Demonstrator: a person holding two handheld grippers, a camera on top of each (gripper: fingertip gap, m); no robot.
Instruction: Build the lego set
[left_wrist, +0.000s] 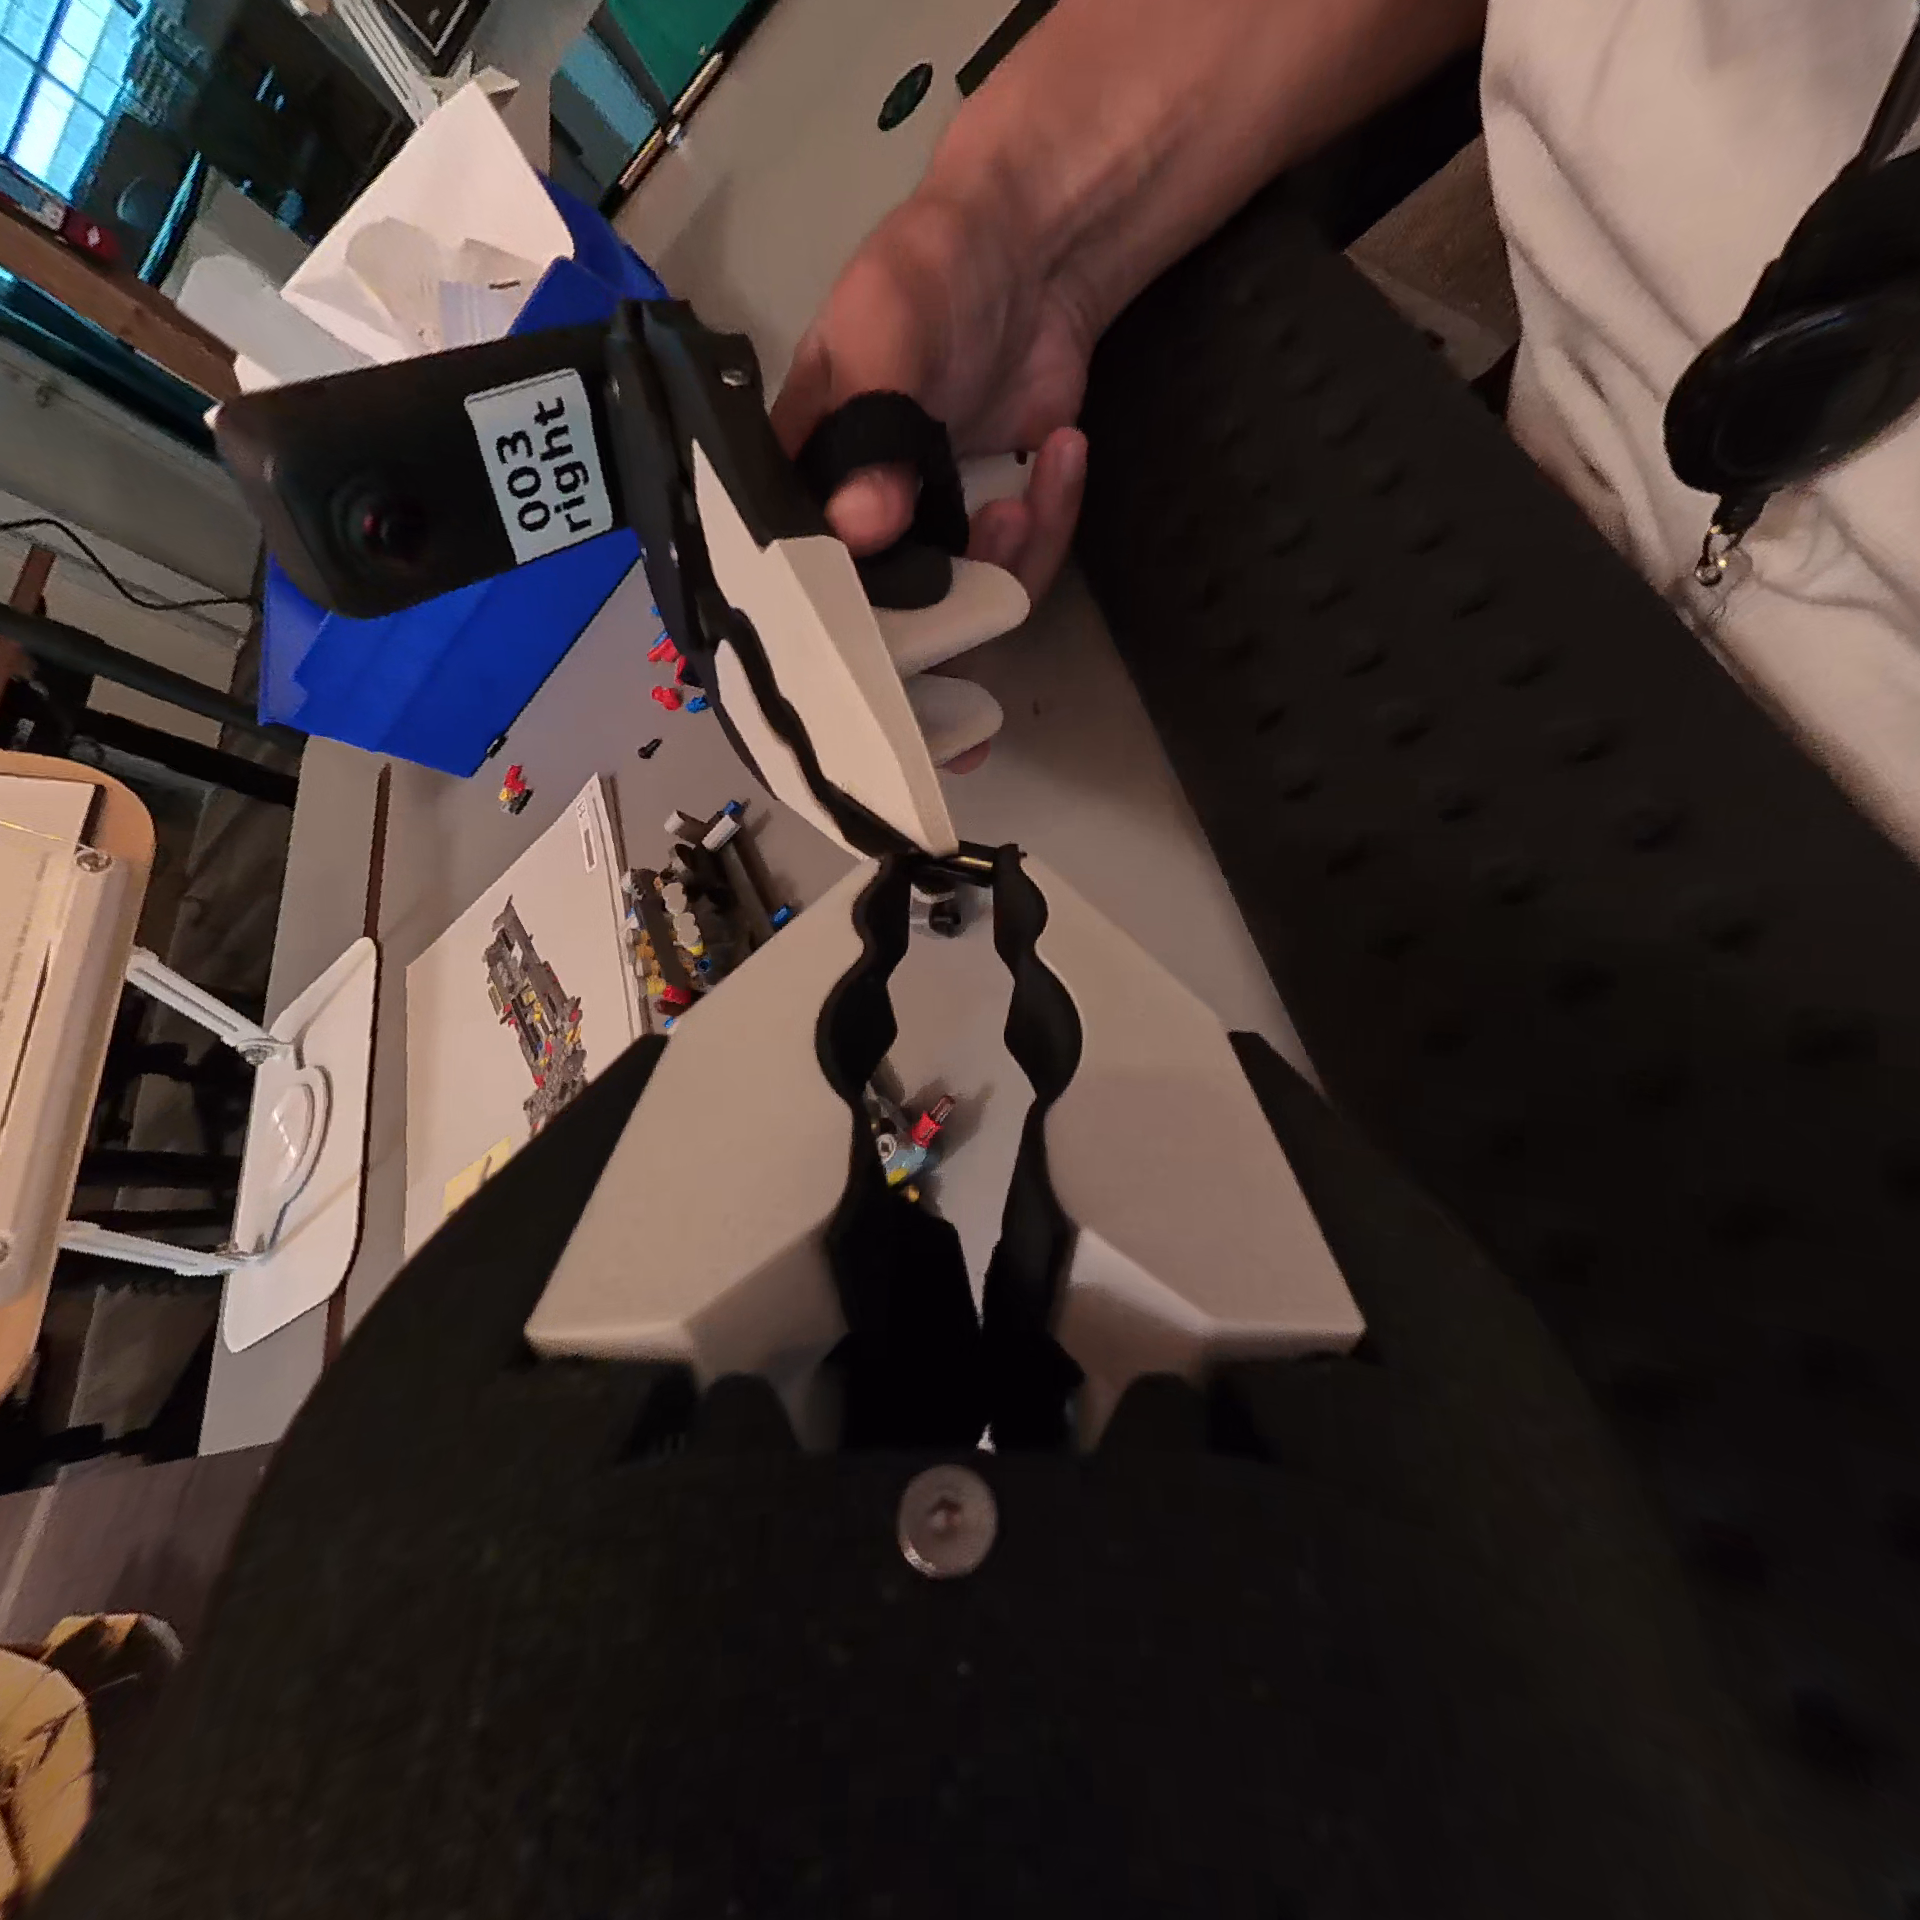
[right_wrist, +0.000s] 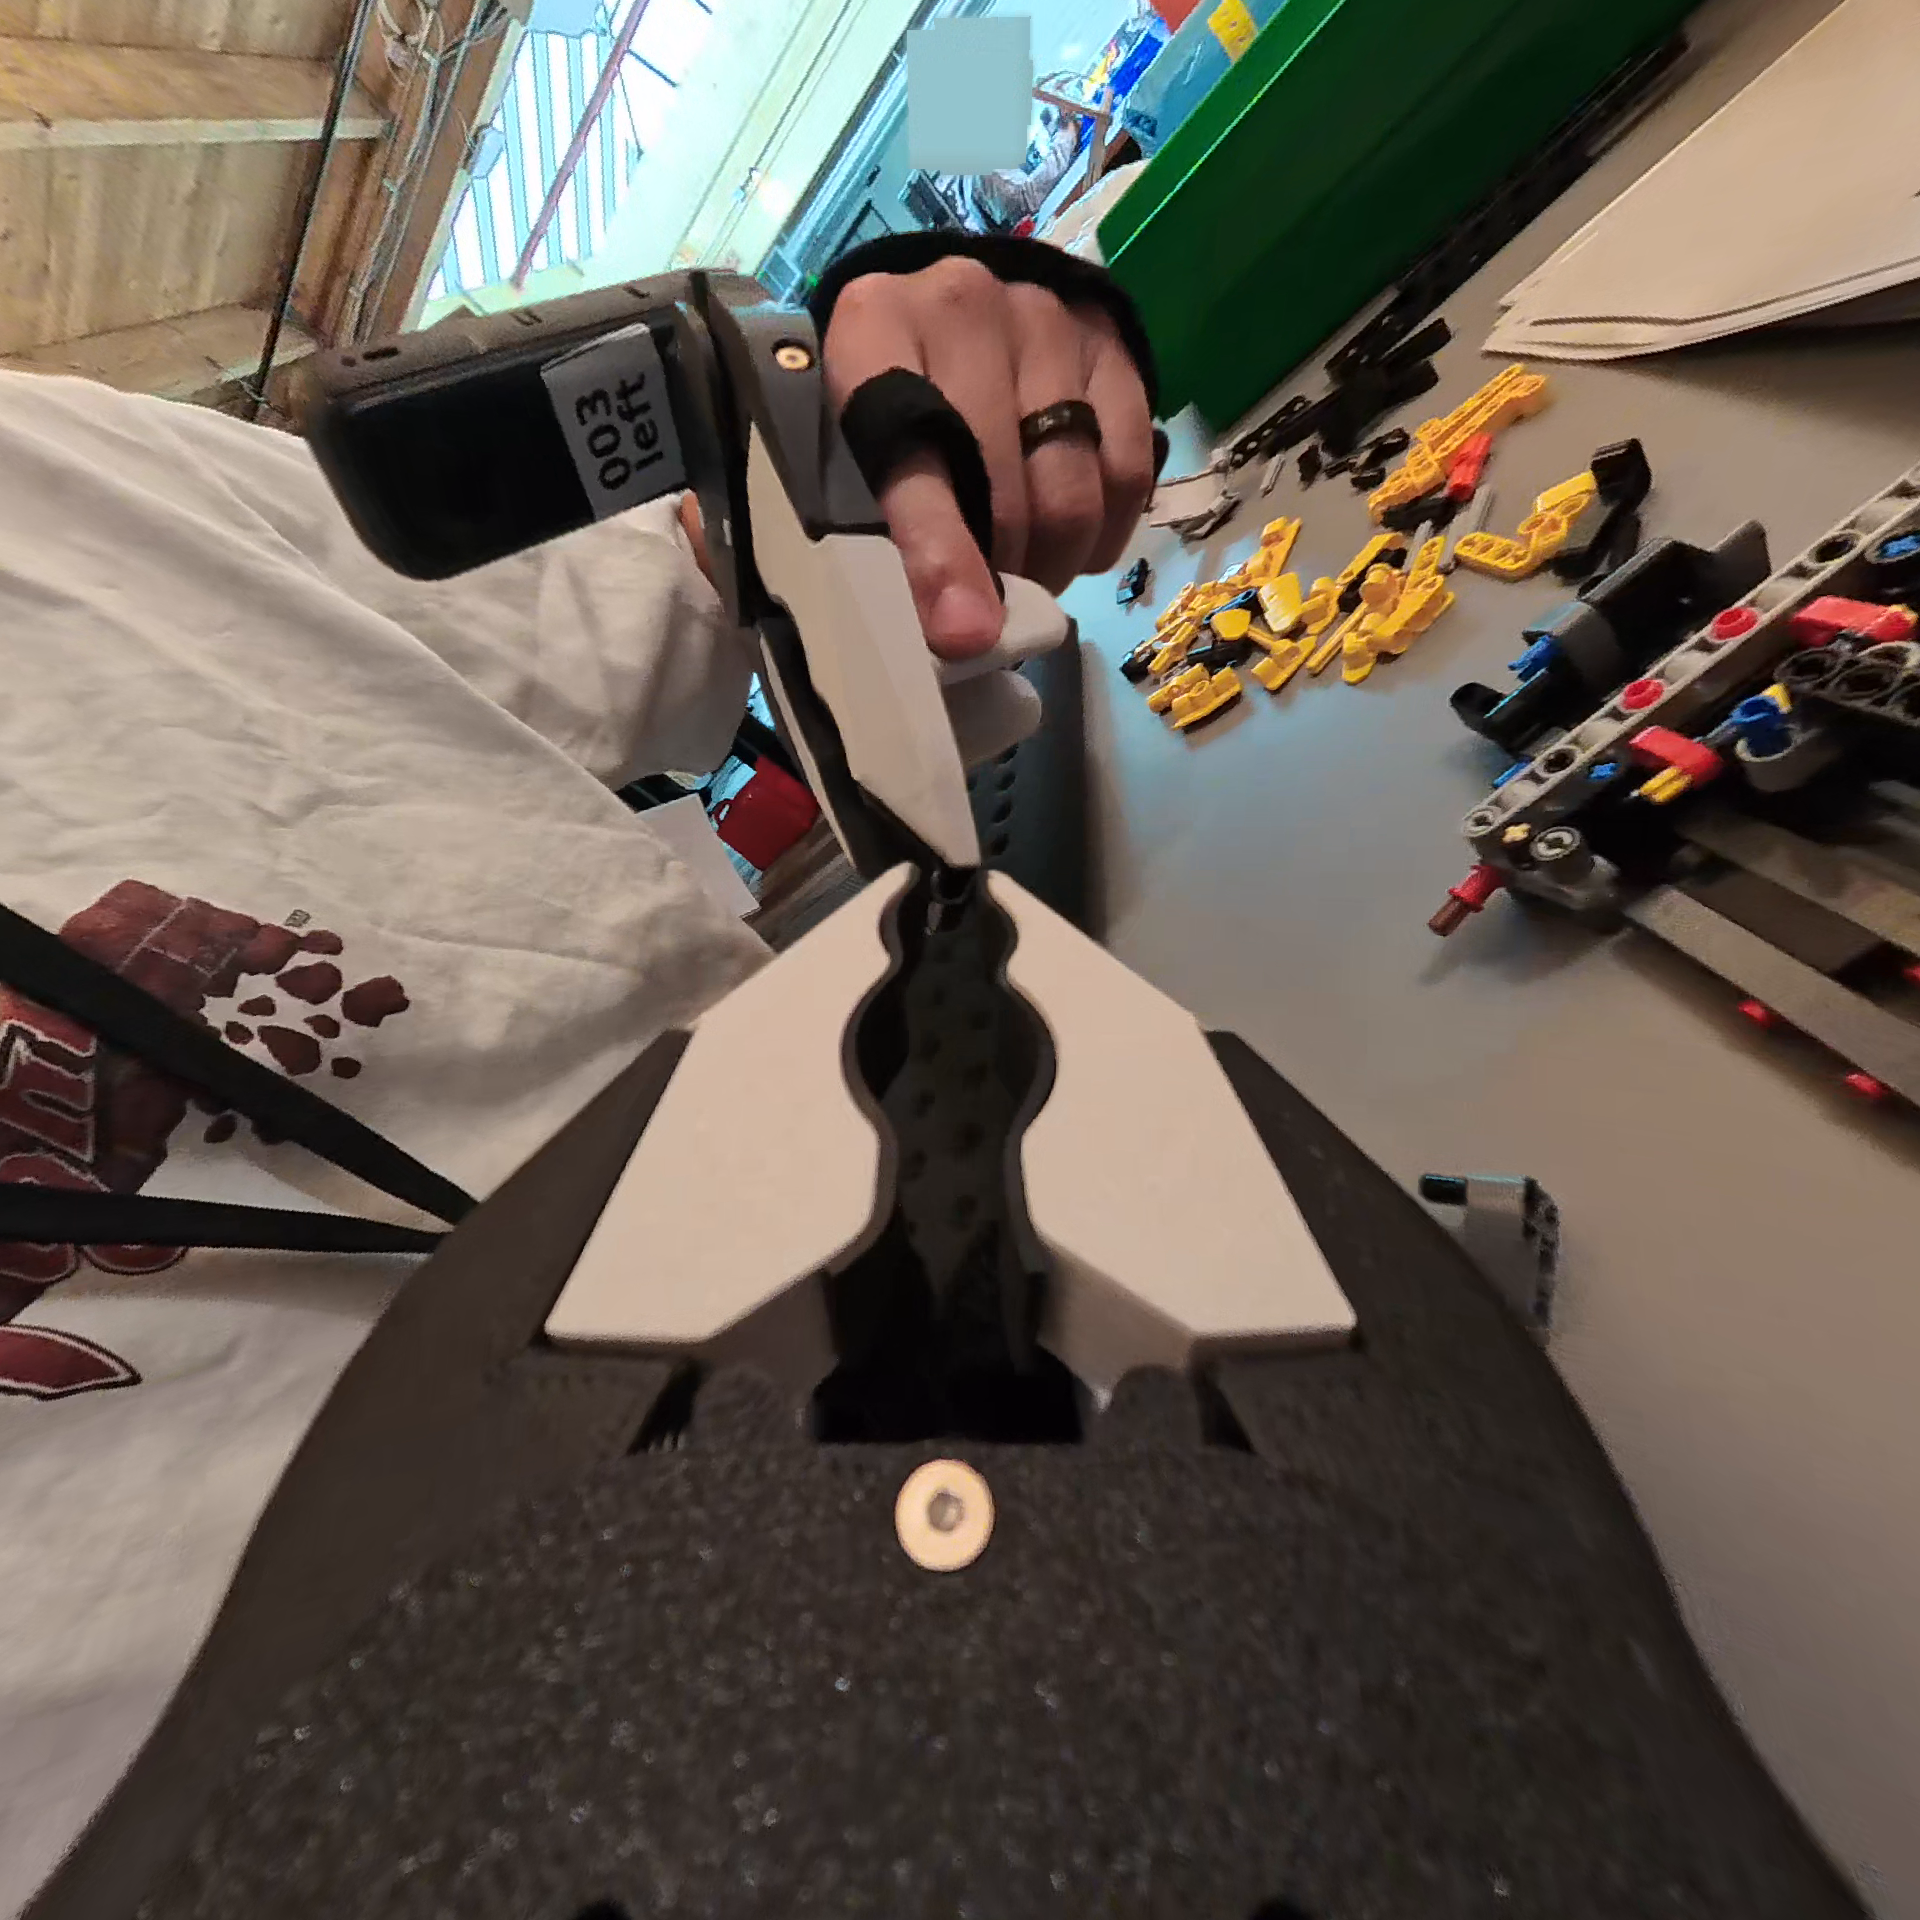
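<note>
**Two claws meet tip to tip over a small black piece**

The left claw (left_wrist: 951, 868) and the right claw (right_wrist: 951, 883) are raised above the grey surface (left_wrist: 1091, 727) and point at each other, so that their tips touch at one spot. Between them sits a small black piece (left_wrist: 961, 860), perhaps a pin or short axle. In the left wrist view its long axis seems to lie across the left claw's fingers, from one tip to the other. The left claw's fingers are close together at the tips and appear clamped on this piece; a small grey and black part hangs just below. The right claw is nearly together at its tips and also touches the piece, but I cannot tell whether it truly grips it.

The half-built model (right_wrist: 1704, 748) lies on the surface to the side of the right claw, with loose yellow parts (right_wrist: 1340, 592) beyond it. The instruction booklet (left_wrist: 530, 935) lies farther from the left claw.

I judge that the coming move is a hand-over or a joining in the air, so the tips must stay aligned.
</note>
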